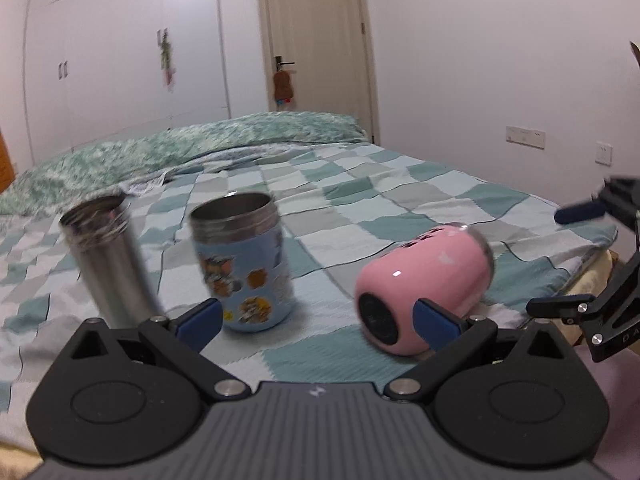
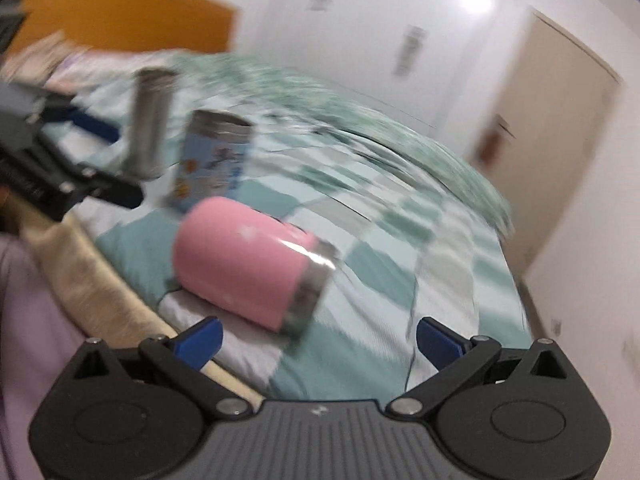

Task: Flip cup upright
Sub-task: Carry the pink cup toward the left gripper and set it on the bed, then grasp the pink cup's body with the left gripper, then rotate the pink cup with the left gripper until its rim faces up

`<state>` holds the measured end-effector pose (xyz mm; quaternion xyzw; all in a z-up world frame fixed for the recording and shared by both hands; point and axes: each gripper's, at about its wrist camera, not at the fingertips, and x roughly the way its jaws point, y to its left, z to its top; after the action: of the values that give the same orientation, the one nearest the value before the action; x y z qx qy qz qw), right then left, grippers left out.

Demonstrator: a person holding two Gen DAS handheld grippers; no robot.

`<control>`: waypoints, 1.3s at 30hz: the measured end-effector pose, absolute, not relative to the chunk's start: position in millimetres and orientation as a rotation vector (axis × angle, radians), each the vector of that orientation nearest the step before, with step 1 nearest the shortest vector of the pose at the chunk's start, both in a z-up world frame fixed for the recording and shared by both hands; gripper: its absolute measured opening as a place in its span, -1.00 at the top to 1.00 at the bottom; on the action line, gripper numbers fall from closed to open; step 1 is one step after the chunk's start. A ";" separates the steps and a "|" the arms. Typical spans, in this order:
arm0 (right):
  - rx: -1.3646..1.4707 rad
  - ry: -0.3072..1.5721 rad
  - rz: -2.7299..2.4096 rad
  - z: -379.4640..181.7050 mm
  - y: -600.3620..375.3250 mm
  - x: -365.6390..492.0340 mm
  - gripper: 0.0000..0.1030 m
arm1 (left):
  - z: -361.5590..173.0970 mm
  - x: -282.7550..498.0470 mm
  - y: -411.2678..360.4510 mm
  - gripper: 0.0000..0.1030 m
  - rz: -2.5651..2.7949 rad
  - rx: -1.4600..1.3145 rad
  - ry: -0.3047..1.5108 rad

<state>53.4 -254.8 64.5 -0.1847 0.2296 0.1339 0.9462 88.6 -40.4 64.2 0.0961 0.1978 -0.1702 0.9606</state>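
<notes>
The pink cup [image 2: 248, 264] lay on its side on the checked bedspread [image 2: 452, 264], near the bed's edge, and in the right wrist view it filled the middle of the frame just above the spread fingers. Its long axis ran from upper left to lower right there, the steel rim at lower right and the closed base toward the left. In the left wrist view the same cup [image 1: 424, 284] sat right of centre with its dark base turned toward the camera and the rim pointing away to the upper right. The right gripper [image 2: 318, 338] had its jaws wide apart with nothing between them, and the cup sat almost centred ahead of the gap, so this hand seemed the nearer and better lined up. The left gripper [image 1: 318, 320] was likewise wide and empty; its right fingertip overlapped the cup's base in the frame, though contact could not be judged. The blue sticker cup [image 1: 244, 264] and the plain steel cup [image 1: 108, 264] stood upright at the left, well apart from the pink one. Both views were blurred by motion.
</notes>
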 end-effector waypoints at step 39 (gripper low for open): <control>-0.133 0.452 0.245 34.0 -336.9 77.0 -1.00 | 66.5 218.3 -154.1 -0.77 -0.347 0.280 1.141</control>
<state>77.0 -336.9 34.0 -0.0658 0.2232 0.1211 0.9650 218.3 -154.1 66.5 0.1313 0.5355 -0.1626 0.8182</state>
